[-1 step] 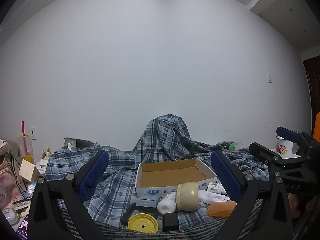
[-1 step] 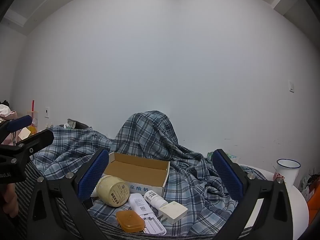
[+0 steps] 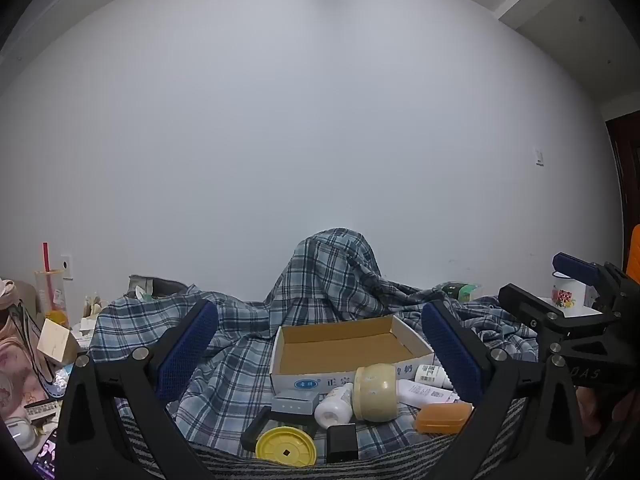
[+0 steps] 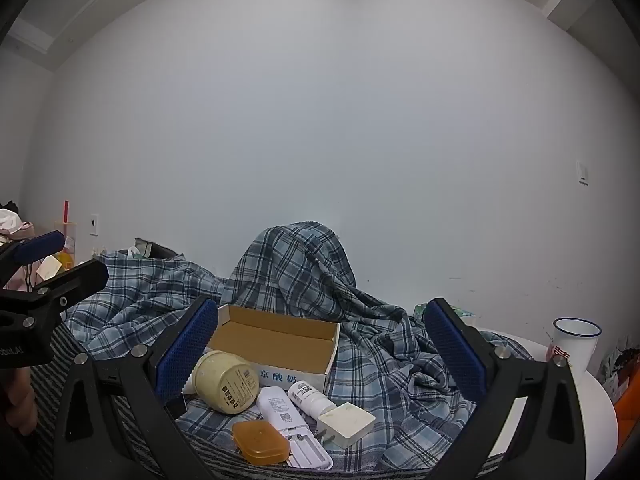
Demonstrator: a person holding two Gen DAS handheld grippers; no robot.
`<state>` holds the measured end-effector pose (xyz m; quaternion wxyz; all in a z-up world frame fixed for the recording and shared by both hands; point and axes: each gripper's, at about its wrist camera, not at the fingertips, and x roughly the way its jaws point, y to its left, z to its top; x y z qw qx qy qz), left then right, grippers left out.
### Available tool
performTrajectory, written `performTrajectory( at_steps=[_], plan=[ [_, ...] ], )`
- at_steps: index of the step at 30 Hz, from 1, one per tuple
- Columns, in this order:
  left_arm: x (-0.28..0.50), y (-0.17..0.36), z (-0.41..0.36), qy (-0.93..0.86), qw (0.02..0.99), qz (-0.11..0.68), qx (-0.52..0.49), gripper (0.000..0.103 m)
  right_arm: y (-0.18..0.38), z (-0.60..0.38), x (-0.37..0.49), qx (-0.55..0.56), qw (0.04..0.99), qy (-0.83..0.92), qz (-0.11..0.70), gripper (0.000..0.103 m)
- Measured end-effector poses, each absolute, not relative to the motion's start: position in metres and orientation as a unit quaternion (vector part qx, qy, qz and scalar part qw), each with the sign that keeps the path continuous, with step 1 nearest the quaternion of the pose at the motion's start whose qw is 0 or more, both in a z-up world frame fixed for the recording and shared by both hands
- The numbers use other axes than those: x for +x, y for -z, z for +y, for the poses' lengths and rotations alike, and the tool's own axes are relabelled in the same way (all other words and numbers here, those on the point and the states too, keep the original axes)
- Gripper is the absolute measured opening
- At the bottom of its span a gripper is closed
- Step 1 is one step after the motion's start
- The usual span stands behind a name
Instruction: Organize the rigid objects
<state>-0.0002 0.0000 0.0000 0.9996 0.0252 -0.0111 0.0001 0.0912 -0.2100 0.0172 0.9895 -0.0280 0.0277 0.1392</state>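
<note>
An open, empty cardboard box (image 3: pixel 348 344) (image 4: pixel 276 340) sits on a plaid cloth. In front of it lie a cream jar (image 3: pixel 376 392) (image 4: pixel 226 382) on its side, an orange case (image 3: pixel 442 418) (image 4: pixel 260 440), a white tube (image 4: pixel 276 404), a small white bottle (image 3: pixel 334 404), a grey box (image 3: pixel 294 402), a yellow lid (image 3: pixel 286 446), a black block (image 3: pixel 342 442) and a white charger (image 4: pixel 346 424). My left gripper (image 3: pixel 318 308) and right gripper (image 4: pixel 320 304) hover before the pile, both open and holding nothing.
The plaid cloth (image 4: pixel 400 360) rises in a hump behind the box, against a white wall. A white enamel mug (image 4: pixel 576 340) stands on the round table's bare right edge (image 4: pixel 596 400). At the left are a drink cup with a red straw (image 3: pixel 50 292) and a wooden block (image 3: pixel 56 340).
</note>
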Motion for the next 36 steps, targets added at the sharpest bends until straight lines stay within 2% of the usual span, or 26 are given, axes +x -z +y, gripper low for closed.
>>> performTrajectory(
  at_steps=[36],
  plan=[
    [-0.01, 0.001, 0.02, -0.024, 0.999, -0.031, -0.015, 0.103, -0.017, -0.21, 0.094, -0.022, 0.99, -0.135, 0.032, 0.103]
  ],
)
